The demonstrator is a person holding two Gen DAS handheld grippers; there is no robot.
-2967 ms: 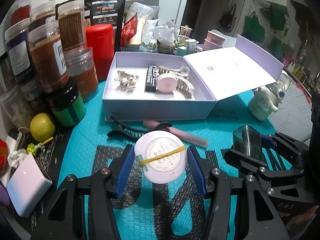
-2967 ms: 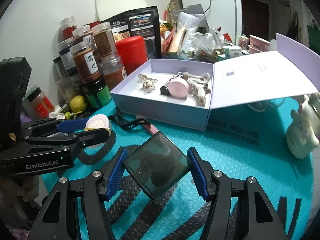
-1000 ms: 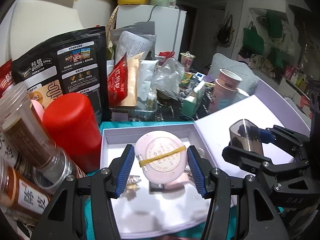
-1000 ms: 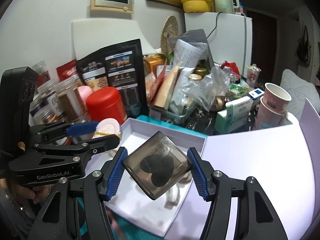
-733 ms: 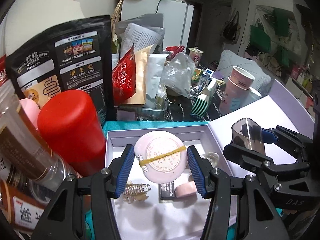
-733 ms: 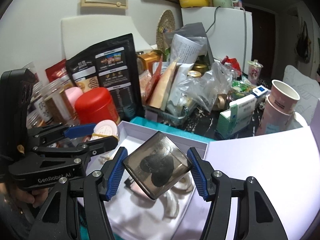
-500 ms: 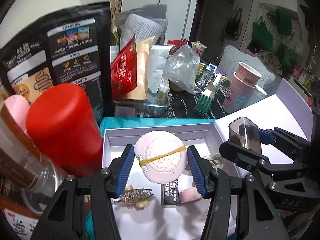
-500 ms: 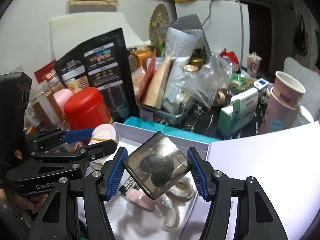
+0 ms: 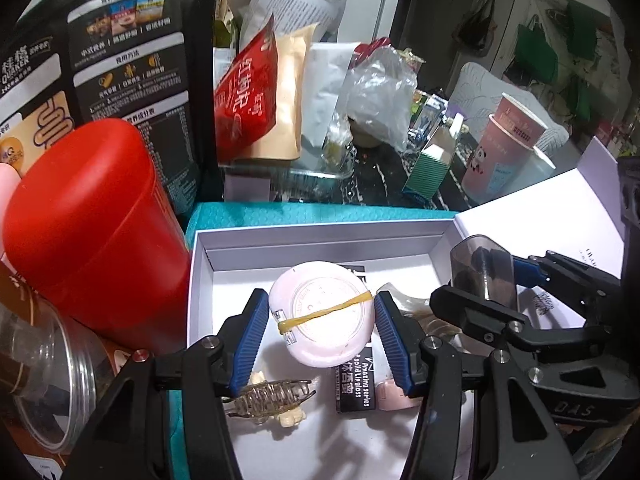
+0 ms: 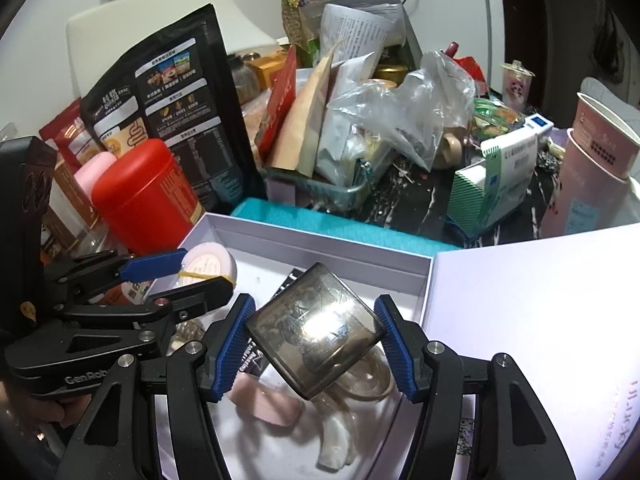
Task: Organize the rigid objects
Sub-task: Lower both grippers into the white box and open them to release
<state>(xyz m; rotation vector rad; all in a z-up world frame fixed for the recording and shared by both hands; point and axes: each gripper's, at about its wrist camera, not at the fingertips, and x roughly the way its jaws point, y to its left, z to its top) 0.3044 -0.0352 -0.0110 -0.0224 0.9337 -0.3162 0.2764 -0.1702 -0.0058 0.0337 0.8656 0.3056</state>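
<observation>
My left gripper [image 9: 318,334] is shut on a round pink compact [image 9: 322,312] bound with a yellow rubber band, hanging over the open white box [image 9: 320,240]. My right gripper [image 10: 316,336] is shut on a smoky translucent square case [image 10: 316,330], held cornerwise over the same box [image 10: 320,236]. In the box lie a clear hair claw [image 9: 272,398], a black lip gloss carton [image 9: 354,384], a small pink case [image 10: 266,402] and pale hair clips [image 10: 340,432]. Each gripper shows in the other's view, the right one [image 9: 486,280] beside the left, the left one [image 10: 196,270] beside the right.
A red canister [image 9: 92,232] and clear jars [image 9: 44,372] stand tight against the box's left wall. The box lid [image 10: 540,312] lies open to the right. Behind the box are snack bags [image 10: 168,120], a green striped carton [image 10: 492,184] and pink paper cups [image 10: 592,168]. A teal mat [image 9: 312,212] lies under the box.
Both grippers have come forward and down over the box with their objects still held. The box contents now lie close beneath them, and the view tilts further down.
</observation>
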